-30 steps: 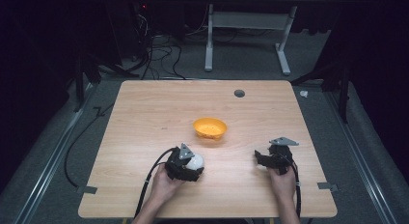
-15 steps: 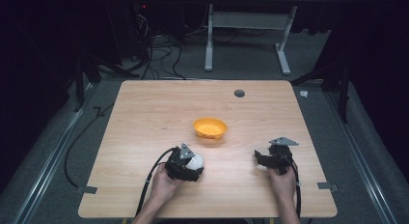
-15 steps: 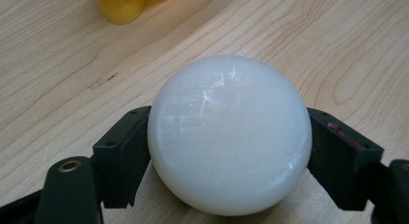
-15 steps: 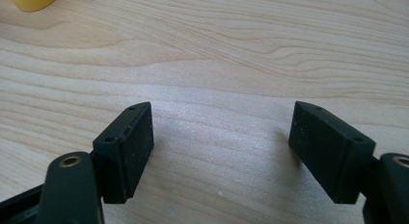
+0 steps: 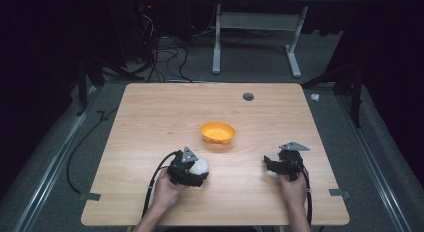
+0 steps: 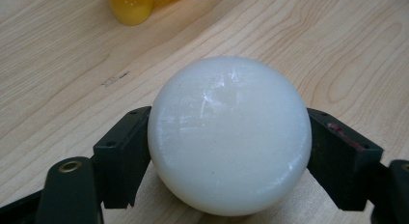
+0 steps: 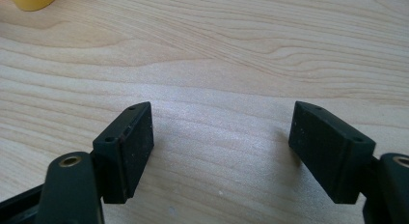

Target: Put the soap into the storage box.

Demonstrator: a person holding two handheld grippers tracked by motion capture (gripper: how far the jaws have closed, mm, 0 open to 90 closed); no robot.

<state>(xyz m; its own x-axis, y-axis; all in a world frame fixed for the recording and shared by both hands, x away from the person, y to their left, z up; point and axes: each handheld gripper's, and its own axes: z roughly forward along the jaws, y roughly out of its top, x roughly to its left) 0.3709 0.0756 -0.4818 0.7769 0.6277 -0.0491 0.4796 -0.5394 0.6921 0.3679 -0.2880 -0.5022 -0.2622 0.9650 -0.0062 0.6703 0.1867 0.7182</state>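
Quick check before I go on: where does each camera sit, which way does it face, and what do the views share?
High view: above the person's side, looking forward and down on the table; both hands, left gripper, right gripper.
Left gripper view: on the left gripper, looking along its jaws, which clamp the ball.
Right gripper view: on the right gripper, looking along its open jaws at bare tabletop.
Shared: the bowl appears in all three; the ball in the high and left gripper views.
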